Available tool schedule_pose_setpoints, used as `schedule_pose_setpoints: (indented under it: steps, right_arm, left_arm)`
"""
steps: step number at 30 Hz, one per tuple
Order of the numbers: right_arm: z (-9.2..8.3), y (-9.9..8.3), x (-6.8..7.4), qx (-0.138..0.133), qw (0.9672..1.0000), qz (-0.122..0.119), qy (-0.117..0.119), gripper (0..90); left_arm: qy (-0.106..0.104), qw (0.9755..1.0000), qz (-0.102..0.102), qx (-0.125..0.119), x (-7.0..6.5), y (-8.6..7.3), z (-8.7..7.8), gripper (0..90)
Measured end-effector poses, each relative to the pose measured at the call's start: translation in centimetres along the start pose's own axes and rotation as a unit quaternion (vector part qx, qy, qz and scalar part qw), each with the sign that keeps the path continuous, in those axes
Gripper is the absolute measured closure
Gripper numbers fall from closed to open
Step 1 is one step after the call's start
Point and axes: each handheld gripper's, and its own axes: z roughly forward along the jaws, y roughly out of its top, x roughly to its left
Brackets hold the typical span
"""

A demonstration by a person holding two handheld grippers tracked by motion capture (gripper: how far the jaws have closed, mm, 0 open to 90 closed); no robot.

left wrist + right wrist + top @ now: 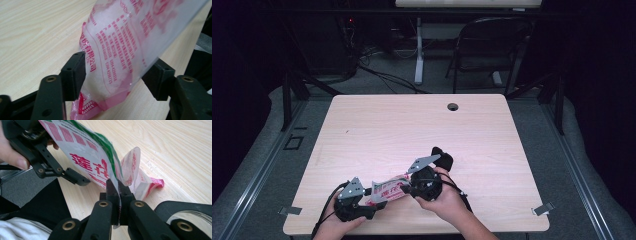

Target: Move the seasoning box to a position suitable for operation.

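Seemingly one plastic bag (387, 190) spans two grippers: right gripper (119, 195) clamping, left gripper (117, 75) loose

From my seat at the controls, I see a light wood-grain bench (412, 125) with rounded corners and a round cable hole (453, 106) near its far edge. It stands on grey carpet (272, 165), with metal rails (584, 175) running along both sides. Beyond it a dark folding chair (489, 47) sits beside the white leg (419, 50) of another desk, and cables (382, 75) trail across the floor. The surrounding room is very dark; what may be black curtains lines the sides.
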Motion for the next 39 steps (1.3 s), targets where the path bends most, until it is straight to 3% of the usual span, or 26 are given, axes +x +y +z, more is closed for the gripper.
schedule_pose_setpoints:
  steps: [16, 22, 31, 39]
  right_arm:
    - [0.0, -0.1, 0.0, 0.0, 1.0, 0.001, 0.004, 90.0]
    - [0.0, -0.2, 0.0, 0.001, 1.0, 0.001, 0.002, 90.0]
    - [0.0, -0.3, 0.1, 0.0, 1.0, 0.0, 0.001, 90.0]
    - [0.0, -0.3, 0.2, 0.001, 1.0, -0.001, -0.001, 90.0]
  left_arm:
    - [0.007, 0.9996, -0.021, 0.016, 0.8, -0.9, 2.2, 30.8]
    - [0.015, 0.9994, -0.015, 0.028, 0.9, -1.0, 3.1, 30.8]
    - [0.003, 0.9991, -0.017, 0.039, 1.1, -0.9, 3.9, 31.0]
    - [0.008, 0.999, -0.009, 0.043, 1.0, -0.9, 4.3, 30.9]
